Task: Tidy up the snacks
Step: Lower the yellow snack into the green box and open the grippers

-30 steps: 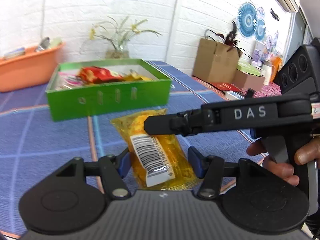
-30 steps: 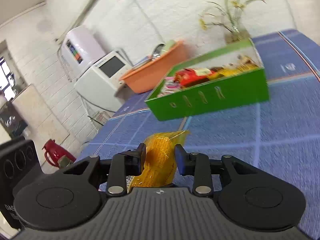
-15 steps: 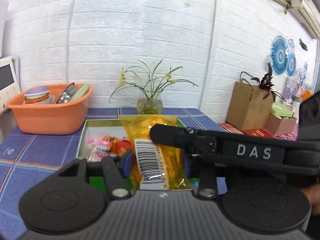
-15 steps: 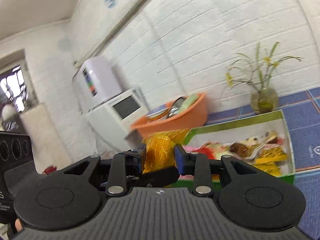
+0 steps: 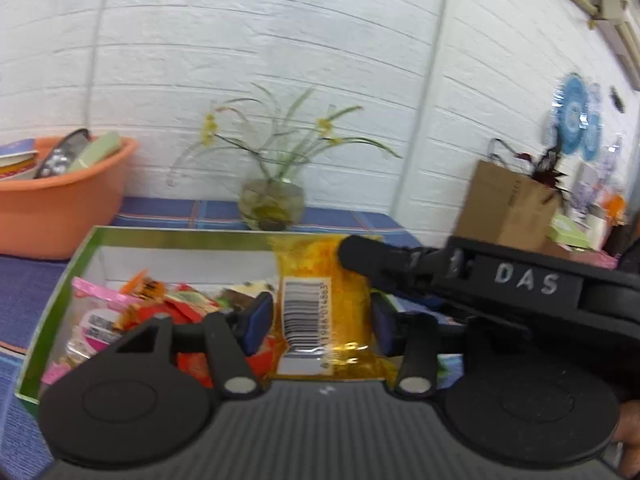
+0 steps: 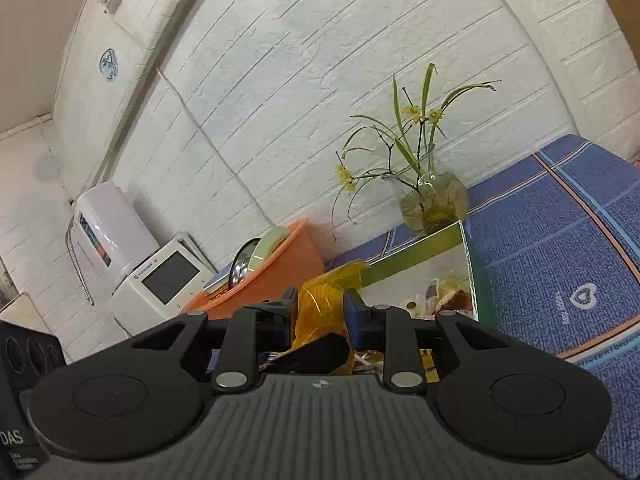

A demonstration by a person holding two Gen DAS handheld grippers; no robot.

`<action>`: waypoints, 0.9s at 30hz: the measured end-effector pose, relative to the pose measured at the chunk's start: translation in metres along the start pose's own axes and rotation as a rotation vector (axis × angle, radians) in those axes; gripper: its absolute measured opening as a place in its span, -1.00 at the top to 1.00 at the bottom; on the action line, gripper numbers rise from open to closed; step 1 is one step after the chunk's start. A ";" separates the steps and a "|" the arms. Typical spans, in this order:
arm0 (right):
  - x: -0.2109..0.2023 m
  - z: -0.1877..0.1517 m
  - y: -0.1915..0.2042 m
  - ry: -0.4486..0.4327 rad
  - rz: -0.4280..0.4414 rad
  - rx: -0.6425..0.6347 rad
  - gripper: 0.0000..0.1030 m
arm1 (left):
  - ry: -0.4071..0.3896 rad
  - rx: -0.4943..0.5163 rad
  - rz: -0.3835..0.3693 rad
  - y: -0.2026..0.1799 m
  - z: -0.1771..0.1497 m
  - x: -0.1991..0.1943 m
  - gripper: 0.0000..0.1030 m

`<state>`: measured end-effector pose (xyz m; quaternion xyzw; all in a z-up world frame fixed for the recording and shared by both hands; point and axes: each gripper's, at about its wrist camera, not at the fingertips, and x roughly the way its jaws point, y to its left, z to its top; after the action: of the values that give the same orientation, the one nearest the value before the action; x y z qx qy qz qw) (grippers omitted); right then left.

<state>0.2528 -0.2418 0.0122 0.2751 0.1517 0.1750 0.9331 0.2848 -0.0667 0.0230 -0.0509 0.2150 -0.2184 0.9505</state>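
- Right gripper [image 6: 320, 312] of mine is clenched on the yellow snack packet [image 5: 324, 304], its jaws having just tightened.
- Left gripper [image 5: 320, 316] has just been spreading; its pads flank the packet without pressing.
- Packet hangs above the green box [image 5: 60, 280].
- Light, crinkly, slippery film, I judge; grip mid-body.

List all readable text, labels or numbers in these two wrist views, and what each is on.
"DAS": white letters on the right gripper body, left wrist view.
"DAS": on the left gripper body, at the left edge of the right wrist view; smaller lines under it unreadable.
Barcode digits on the yellow snack packet: too blurred to read.
Brand on the white appliance: too small.
Text beside the heart logo on the blue tablecloth: unreadable.
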 end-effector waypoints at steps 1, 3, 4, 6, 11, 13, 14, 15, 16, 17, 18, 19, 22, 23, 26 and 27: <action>0.003 0.001 0.002 -0.015 -0.015 -0.010 0.03 | -0.004 -0.001 0.030 0.004 0.000 0.003 -0.23; 0.005 0.002 0.007 -0.073 -0.059 -0.038 -0.38 | 0.012 -0.025 0.041 0.015 0.001 0.007 -0.29; 0.004 0.003 0.009 -0.094 -0.076 -0.054 -0.60 | 0.016 -0.053 0.036 0.021 0.002 0.006 -0.29; -0.001 0.006 0.014 -0.114 -0.112 -0.070 -0.98 | 0.009 -0.086 0.042 0.028 0.005 0.001 -0.35; -0.038 0.003 0.039 -0.166 -0.227 -0.058 -1.00 | -0.059 -0.061 0.122 0.025 0.014 -0.022 -0.89; -0.053 -0.003 0.051 -0.181 -0.331 -0.041 -1.00 | -0.104 -0.027 0.155 0.020 0.016 -0.037 -0.89; -0.060 -0.007 0.055 -0.181 -0.378 -0.036 -1.00 | -0.116 -0.009 0.169 0.017 0.016 -0.044 -0.89; -0.067 -0.013 0.059 -0.178 -0.411 -0.037 -1.00 | -0.123 0.010 0.188 0.013 0.015 -0.051 -0.89; -0.074 -0.018 0.062 -0.171 -0.439 -0.045 -1.00 | -0.126 0.030 0.207 0.010 0.014 -0.057 -0.89; -0.080 -0.024 0.064 -0.164 -0.465 -0.055 -1.00 | -0.127 0.052 0.225 0.006 0.012 -0.063 -0.89; -0.086 -0.031 0.067 -0.155 -0.493 -0.070 -1.00 | -0.121 0.068 0.239 0.004 0.010 -0.069 -0.89; -0.092 -0.038 0.070 -0.150 -0.513 -0.086 -1.00 | -0.107 0.079 0.250 0.002 0.007 -0.075 -0.89; -0.110 -0.060 0.078 -0.140 -0.536 -0.149 -1.00 | -0.066 0.075 0.254 0.001 -0.002 -0.093 -0.89; -0.117 -0.068 0.080 -0.143 -0.538 -0.168 -1.00 | -0.049 0.066 0.254 0.003 -0.006 -0.101 -0.89; -0.140 -0.088 0.085 -0.164 -0.530 -0.192 -1.00 | -0.046 -0.028 0.263 0.016 -0.033 -0.132 -0.89; -0.146 -0.093 0.086 -0.175 -0.510 -0.195 -1.00 | -0.032 -0.050 0.276 0.021 -0.044 -0.143 -0.89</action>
<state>0.0659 -0.1915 0.0136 0.1512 0.1176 -0.0758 0.9786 0.1584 0.0145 0.0345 -0.0480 0.2100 -0.0793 0.9733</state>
